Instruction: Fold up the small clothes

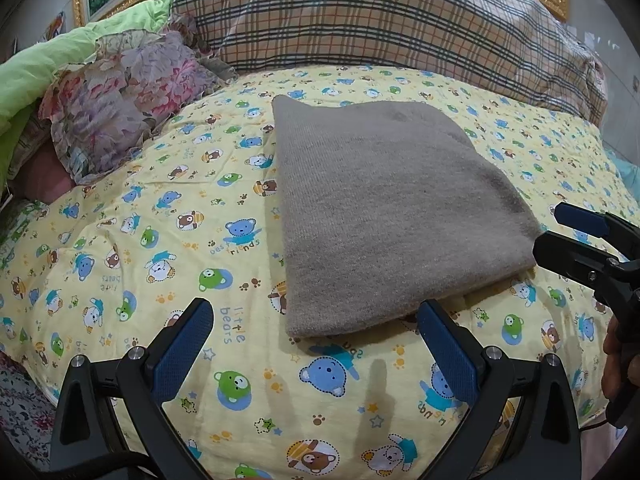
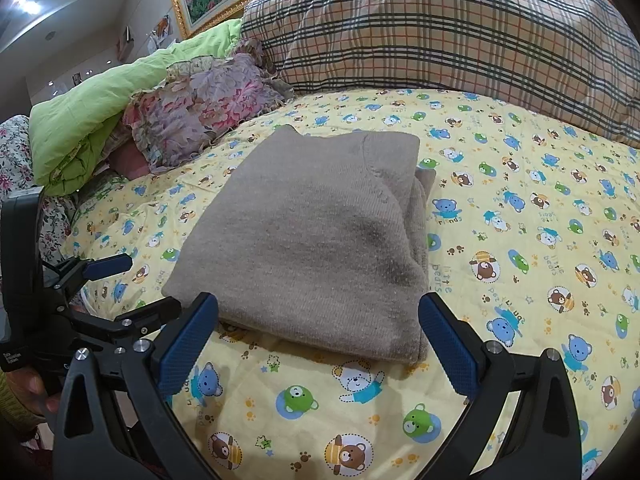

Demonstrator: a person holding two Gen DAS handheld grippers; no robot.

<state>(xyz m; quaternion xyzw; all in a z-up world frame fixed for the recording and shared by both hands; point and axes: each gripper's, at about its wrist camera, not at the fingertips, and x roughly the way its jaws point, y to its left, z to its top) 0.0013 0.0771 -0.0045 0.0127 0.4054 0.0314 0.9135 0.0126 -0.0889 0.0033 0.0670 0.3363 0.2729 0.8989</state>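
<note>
I see the folded grey-brown sweater [image 1: 396, 216] lying flat on the bear-print quilt [image 1: 160, 240] of the bed. My left gripper [image 1: 316, 340] and right gripper [image 2: 318, 328] hover just before its near edge, fingers spread apart, holding nothing.

Sweater [image 2: 308, 236] is a plain taupe-brown knit with a fine ribbed texture, no print at all. The quilt [image 1: 160, 200] under it is pale yellow with cartoon bears in blue, green and brown plus little stars and paw prints. Up at 12 o'clock there's a tan plaid pillow [image 1: 380, 16] with dark green and orange lines, and at 10 o'clock a pink-purple floral cushion [image 1: 120, 96] and a lime green blanket [image 2: 92, 108]. Both the left gripper [image 1: 316, 344] and right gripper [image 2: 320, 340] are black with textured blue pads.
</note>
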